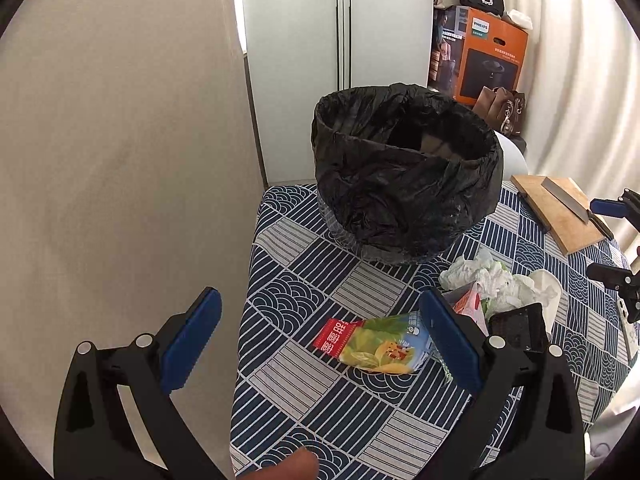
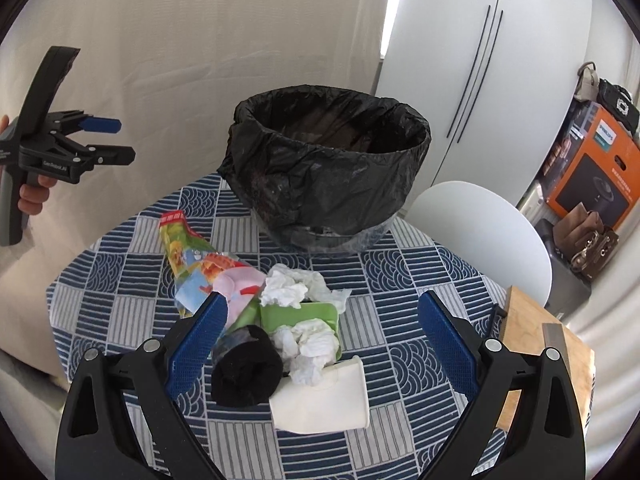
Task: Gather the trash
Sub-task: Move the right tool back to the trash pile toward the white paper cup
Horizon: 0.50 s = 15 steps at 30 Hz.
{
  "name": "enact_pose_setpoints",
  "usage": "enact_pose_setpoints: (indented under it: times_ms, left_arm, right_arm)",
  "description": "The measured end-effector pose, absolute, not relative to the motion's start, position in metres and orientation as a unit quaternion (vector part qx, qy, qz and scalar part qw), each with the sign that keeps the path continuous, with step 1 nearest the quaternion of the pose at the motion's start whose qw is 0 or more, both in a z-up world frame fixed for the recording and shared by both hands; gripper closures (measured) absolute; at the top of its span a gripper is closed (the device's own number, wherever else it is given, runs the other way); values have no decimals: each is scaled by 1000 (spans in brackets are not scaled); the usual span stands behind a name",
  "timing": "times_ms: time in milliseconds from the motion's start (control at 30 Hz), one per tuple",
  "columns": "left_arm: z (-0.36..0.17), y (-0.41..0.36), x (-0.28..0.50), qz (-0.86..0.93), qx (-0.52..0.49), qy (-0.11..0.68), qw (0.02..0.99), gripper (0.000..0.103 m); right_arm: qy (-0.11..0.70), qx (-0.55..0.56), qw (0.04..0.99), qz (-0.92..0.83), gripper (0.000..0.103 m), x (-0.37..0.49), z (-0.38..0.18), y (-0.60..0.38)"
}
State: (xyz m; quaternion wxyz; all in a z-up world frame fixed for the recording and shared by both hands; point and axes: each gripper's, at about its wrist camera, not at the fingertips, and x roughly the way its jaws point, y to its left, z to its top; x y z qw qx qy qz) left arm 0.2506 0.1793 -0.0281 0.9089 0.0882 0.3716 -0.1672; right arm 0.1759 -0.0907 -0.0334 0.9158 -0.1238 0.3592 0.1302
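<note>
A bin lined with a black bag stands at the far side of the patterned table. Trash lies in front of it: a colourful snack wrapper, crumpled white tissues, a green tray, a black roll and a tipped white paper cup. My left gripper is open above the table's left edge, near the wrapper; it also shows in the right wrist view. My right gripper is open over the trash pile and empty; it also shows in the left wrist view.
A wooden cutting board with a knife lies at the table's right side. A white chair stands behind the table. An orange box and bags sit by the curtain. A beige wall is on the left.
</note>
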Motion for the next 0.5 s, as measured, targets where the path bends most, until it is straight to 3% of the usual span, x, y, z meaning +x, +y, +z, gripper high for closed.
enact_pose_setpoints:
  times_ms: [500]
  left_arm:
    - [-30, 171, 217, -121, 75, 397, 907, 6]
  right_arm:
    - [404, -166, 885, 162, 11, 152, -92, -110]
